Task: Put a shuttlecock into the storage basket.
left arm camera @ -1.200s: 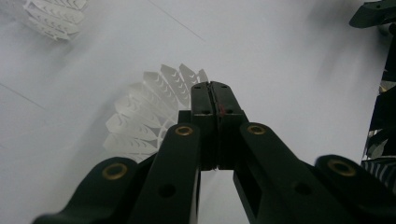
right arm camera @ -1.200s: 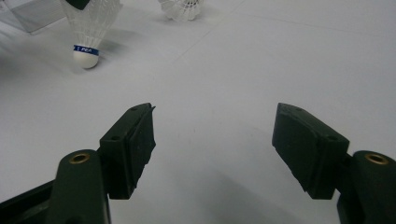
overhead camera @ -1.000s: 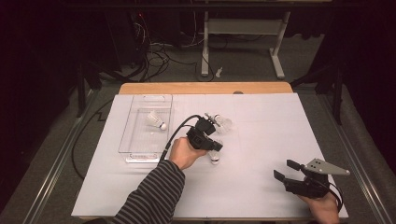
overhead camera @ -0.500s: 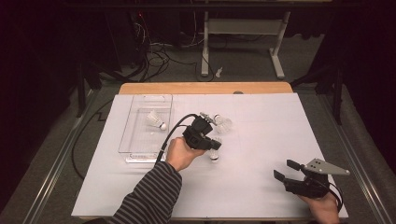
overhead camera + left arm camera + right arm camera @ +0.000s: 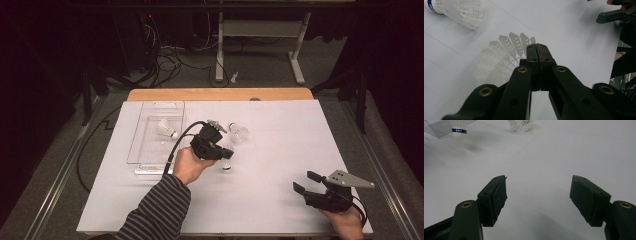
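White shuttlecock (image 5: 239, 133) beside left claw (image 5: 223, 152); clear tray (image 5: 145, 150) nearby.

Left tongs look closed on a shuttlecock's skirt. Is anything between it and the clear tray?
Nothing visible lies in the way. The left tongs pinch the shuttlecock at its skirt rim; only bare white sheet separates it from the clear tray, whose wall must be cleared. A second shuttlecock lies inside, toward the far end.

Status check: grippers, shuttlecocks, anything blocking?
Left gripper shut on a shuttlecock skirt edge. Right gripper open over bare sheet. One shuttlecock in tray, another loose. Nothing blocking.
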`<state>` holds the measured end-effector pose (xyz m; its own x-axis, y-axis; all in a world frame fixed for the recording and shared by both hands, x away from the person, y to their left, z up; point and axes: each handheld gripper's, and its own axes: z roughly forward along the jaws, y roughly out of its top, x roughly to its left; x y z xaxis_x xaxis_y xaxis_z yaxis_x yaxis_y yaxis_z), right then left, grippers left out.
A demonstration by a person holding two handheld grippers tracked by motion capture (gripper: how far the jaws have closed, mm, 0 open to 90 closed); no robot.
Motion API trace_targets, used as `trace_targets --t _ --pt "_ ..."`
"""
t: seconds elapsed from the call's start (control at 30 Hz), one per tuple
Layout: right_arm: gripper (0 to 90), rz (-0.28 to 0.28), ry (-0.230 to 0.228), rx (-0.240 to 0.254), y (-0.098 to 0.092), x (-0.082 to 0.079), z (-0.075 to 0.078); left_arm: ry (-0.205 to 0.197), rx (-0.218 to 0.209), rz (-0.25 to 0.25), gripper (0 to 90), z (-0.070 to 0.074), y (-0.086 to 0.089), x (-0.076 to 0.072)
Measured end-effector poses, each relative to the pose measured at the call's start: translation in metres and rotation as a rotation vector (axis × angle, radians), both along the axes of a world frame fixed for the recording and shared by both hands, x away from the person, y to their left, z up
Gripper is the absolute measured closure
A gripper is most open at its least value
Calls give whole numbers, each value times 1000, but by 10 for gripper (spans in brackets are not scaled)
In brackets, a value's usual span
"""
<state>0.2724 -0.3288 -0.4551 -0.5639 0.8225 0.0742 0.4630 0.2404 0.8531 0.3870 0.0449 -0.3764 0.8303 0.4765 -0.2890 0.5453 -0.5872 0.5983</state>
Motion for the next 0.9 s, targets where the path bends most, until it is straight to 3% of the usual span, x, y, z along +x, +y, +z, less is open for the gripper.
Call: trace_targets --t 0.9 --pt "304 1 0 0 0 0 0 -42 -49 57 898 12 33 -13"
